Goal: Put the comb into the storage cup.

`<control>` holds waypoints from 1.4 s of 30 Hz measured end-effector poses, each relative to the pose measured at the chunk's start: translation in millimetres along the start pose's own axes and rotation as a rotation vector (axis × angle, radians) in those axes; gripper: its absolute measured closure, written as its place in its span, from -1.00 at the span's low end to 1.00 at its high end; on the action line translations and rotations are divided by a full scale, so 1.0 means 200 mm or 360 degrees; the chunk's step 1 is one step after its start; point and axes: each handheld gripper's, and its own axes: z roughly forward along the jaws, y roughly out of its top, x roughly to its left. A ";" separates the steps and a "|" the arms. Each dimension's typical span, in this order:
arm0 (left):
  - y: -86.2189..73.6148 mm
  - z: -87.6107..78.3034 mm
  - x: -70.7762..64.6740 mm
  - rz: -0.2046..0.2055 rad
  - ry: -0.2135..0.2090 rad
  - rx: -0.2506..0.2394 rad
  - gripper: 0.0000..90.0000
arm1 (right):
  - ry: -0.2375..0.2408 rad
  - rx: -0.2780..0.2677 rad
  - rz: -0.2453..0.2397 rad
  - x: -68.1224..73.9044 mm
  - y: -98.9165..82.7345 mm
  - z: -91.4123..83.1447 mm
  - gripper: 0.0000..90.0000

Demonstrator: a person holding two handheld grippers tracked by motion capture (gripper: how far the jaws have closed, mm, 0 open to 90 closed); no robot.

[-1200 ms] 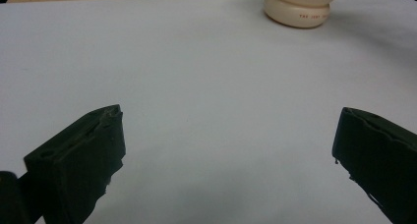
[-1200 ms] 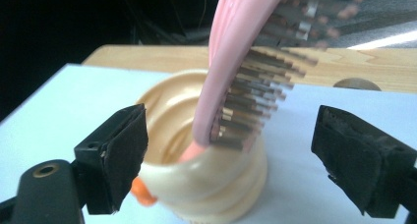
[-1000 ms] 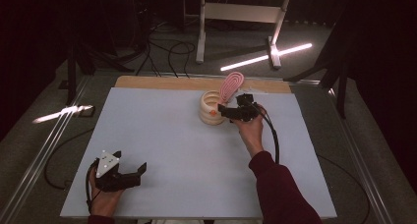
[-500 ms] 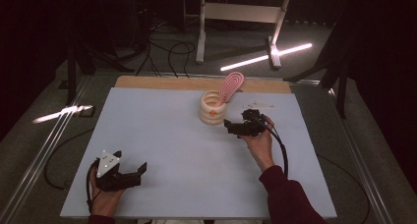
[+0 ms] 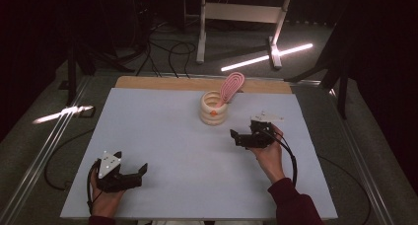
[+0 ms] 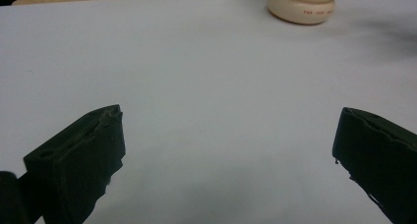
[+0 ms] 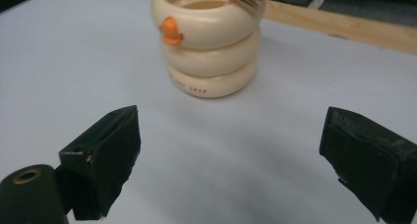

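**Cream ringed holder stood apart from both spread hand-held grippers**

Cream ringed holder (image 5: 214,109) stood upright toward the far middle of the counter (image 5: 162,136), and the right hand-held gripper (image 5: 241,136) lay nearest to it, low over the pale surface with its jaws spread wide and nothing between them. In the right gripper view the two black jaws rose at either side of the picture, with bare counter between them and the holder (image 7: 211,47) beyond the gap, near but not touching. The person's right hand (image 5: 268,153) gripped the tool from behind, a dark red sleeve (image 5: 291,205) showing at the wrist, and a black cable (image 5: 291,158) trailed back along the forearm.

The holder was built of three stacked rounded rings, with a small orange mark (image 7: 171,31) on the top ring and faint orange lettering on the bottom one. A pink oval paddle (image 5: 231,86) stood in its mouth, leaning toward the far right.

The left hand-held gripper (image 5: 140,171) rested at the near left corner of the counter, well apart from the holder, its jaws likewise spread and empty. In the left gripper view the holder's base (image 6: 302,8) appeared far off at the top edge.

Past the counter's wooden far edge (image 5: 197,83), cables and a white stand (image 5: 241,18) stood on the dark floor.
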 end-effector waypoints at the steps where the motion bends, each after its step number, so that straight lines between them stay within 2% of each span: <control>1: 0.00 0.00 0.00 0.0001 0.0001 0.0001 -1.00 | -0.0015 -0.0006 -0.0051 0.02 -0.01 -0.02 -0.81; 4: 0.00 0.00 0.00 0.0005 0.0002 -0.0002 -1.00 | -0.0036 -0.0012 -0.0127 0.05 -0.05 -0.06 -0.81; 12: 0.00 0.00 -0.01 0.0028 0.0015 -0.0005 -1.00 | -0.0118 -0.0099 -0.0214 0.06 -0.13 -0.17 -0.81; 14: 0.00 0.00 -0.01 0.0038 0.0020 0.0001 -1.00 | -0.0131 -0.0092 -0.0203 0.05 -0.16 -0.20 -0.81; 17: 0.01 0.00 -0.01 0.0051 0.0032 0.0000 -1.00 | -0.0126 -0.0129 -0.0175 0.03 -0.19 -0.23 -0.81; 18: 0.01 -0.01 -0.01 0.0061 0.0037 0.0000 -1.00 | -0.0128 -0.0134 -0.0154 0.02 -0.22 -0.25 -0.81; 26: 0.02 -0.01 -0.01 0.0091 0.0052 -0.0013 -1.00 | -0.0134 -0.0195 -0.0139 -0.01 -0.33 -0.30 -0.81; 29: 0.02 -0.02 -0.02 0.0092 0.0064 -0.0019 -1.00 | -0.0136 -0.0194 -0.0139 -0.01 -0.34 -0.31 -0.81; 34: 0.03 -0.03 -0.02 0.0123 0.0074 -0.0043 -1.00 | -0.0094 -0.0202 -0.0143 -0.01 -0.38 -0.34 -0.81; 42: 0.04 -0.05 -0.03 0.0164 0.0070 -0.0080 -1.00 | -0.0090 -0.0213 -0.0149 0.00 -0.40 -0.37 -0.81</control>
